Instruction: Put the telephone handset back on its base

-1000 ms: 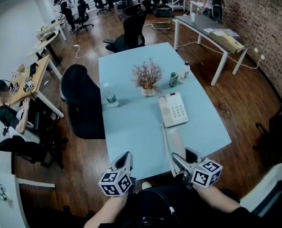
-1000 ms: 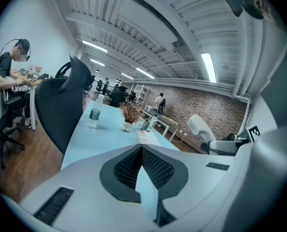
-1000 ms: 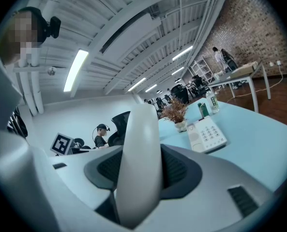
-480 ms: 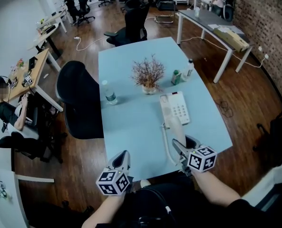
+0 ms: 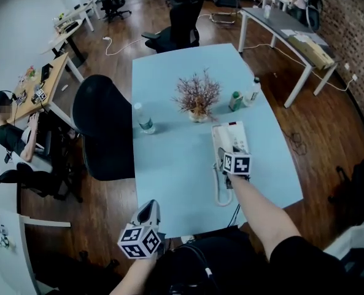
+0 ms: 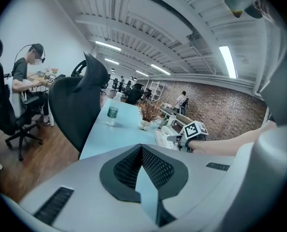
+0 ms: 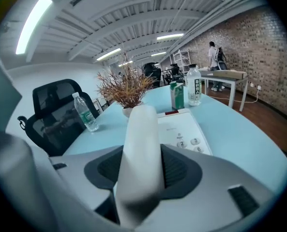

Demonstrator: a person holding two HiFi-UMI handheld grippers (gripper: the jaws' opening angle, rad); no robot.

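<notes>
The white telephone base (image 5: 237, 135) lies on the light blue table (image 5: 169, 158), right of centre. My right gripper (image 5: 228, 157) hovers over the base's near end, shut on the white handset (image 7: 142, 129). In the right gripper view the handset points forward along the left side of the base (image 7: 187, 129), next to its keypad. The coiled cord (image 5: 217, 190) loops on the table toward me. My left gripper (image 5: 147, 209) hangs off the table's near edge, shut and holding nothing; its fingertips (image 6: 142, 148) touch. From the left gripper view I see the right gripper (image 6: 176, 138) at the phone.
A dried plant in a pot (image 5: 197, 98) stands behind the phone. A green carton (image 5: 235, 101) and a clear bottle (image 5: 253, 91) are right of it, a water bottle (image 5: 143, 119) to the left. A black chair (image 5: 105, 125) stands at the table's left side.
My right gripper carried the handset forward from the table's near edge to over the base. The left gripper dropped slightly back toward me.
</notes>
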